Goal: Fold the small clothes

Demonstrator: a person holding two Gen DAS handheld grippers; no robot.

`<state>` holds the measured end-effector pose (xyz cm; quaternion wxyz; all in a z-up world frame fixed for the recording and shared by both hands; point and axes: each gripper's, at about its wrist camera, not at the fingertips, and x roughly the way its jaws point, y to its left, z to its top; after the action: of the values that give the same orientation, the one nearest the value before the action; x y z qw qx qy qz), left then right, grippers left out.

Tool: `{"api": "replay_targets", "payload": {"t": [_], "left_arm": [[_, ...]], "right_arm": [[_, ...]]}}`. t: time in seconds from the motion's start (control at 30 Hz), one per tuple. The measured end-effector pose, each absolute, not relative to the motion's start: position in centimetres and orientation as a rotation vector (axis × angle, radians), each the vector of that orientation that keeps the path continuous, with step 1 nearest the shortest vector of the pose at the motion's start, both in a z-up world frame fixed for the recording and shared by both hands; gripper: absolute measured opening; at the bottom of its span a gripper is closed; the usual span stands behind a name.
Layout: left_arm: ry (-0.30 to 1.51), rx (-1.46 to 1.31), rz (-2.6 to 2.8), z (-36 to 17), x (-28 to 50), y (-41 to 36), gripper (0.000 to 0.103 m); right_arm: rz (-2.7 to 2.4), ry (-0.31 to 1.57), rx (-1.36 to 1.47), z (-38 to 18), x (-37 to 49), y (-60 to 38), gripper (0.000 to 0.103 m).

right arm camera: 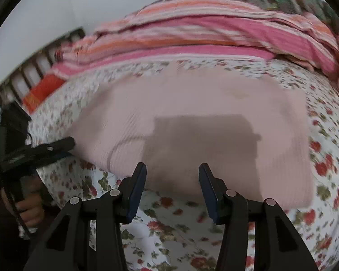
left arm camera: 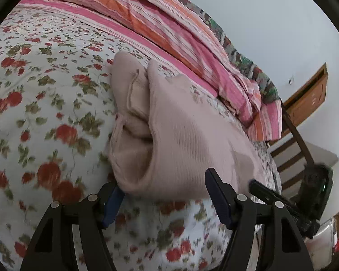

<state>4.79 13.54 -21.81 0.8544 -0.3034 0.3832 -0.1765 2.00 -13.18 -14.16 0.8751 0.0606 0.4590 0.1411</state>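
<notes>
In the right wrist view, the right gripper [right arm camera: 172, 186] hangs with its jaws apart and nothing between them, fingertips just short of the near hem of the pink knit garment [right arm camera: 192, 122]. The garment lies flat on the floral bedsheet [right arm camera: 169, 237], directly at twelve o'clock from those jaws, its long axis running nine to three. At nine o'clock the left gripper [right arm camera: 63, 148] meets the garment's left end; in the left wrist view its jaws stand apart around the bunched, layered edge [left arm camera: 160, 135], touching but not pinched. From there the garment runs away toward one o'clock. Both grippers look about equally near. Beyond lies the striped pink-and-orange blanket [right arm camera: 192, 31].
</notes>
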Motion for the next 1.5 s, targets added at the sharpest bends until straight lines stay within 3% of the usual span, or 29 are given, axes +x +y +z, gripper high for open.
{"api": "replay_targets", "payload": {"t": [0.4,0.47,0.6,0.73,0.97,1.13,1.27,1.4,1.47,1.5], "left_arm": [[0.743,-0.802,-0.269,-21.3,9.6,13.6,0.065],[0.747,-0.811,-0.244,-21.1,10.2,13.5,0.059],[0.766,-0.774,-0.169,-20.0,11.4,12.6,0.024],[0.732,-0.687,-0.169,-17.0,11.7,11.2,0.020],[0.675,-0.510,-0.165,-10.3,12.1,4.9,0.020],[0.658,-0.361,-0.195,-7.2,12.5,-4.1,0.019],[0.690,-0.241,-0.277,-8.9,12.0,-12.3,0.019],[0.821,-0.126,-0.304,-14.0,11.4,-18.3,0.021],[0.782,-0.054,-0.322,-14.7,10.5,-19.4,0.029],[0.766,-0.049,-0.370,-14.4,10.2,-19.3,0.050]], "right_arm": [[0.072,0.860,0.282,-12.1,-0.3,-24.8,0.049],[0.046,0.854,0.303,-12.2,-0.7,-26.4,0.049],[0.001,0.830,0.345,-12.6,-1.9,-29.8,0.049],[-0.039,0.810,0.354,-13.0,-3.2,-32.0,0.049],[-0.090,0.777,0.445,-13.5,-5.1,-36.3,0.049],[-0.116,0.750,0.450,-12.5,-6.5,-37.3,0.049],[-0.123,0.742,0.437,-12.0,-7.8,-37.3,0.049],[-0.119,0.758,0.419,-12.1,-8.9,-36.8,0.049],[-0.114,0.765,0.407,-12.2,-9.2,-36.5,0.049],[-0.109,0.768,0.402,-12.2,-9.3,-36.4,0.049]]}}
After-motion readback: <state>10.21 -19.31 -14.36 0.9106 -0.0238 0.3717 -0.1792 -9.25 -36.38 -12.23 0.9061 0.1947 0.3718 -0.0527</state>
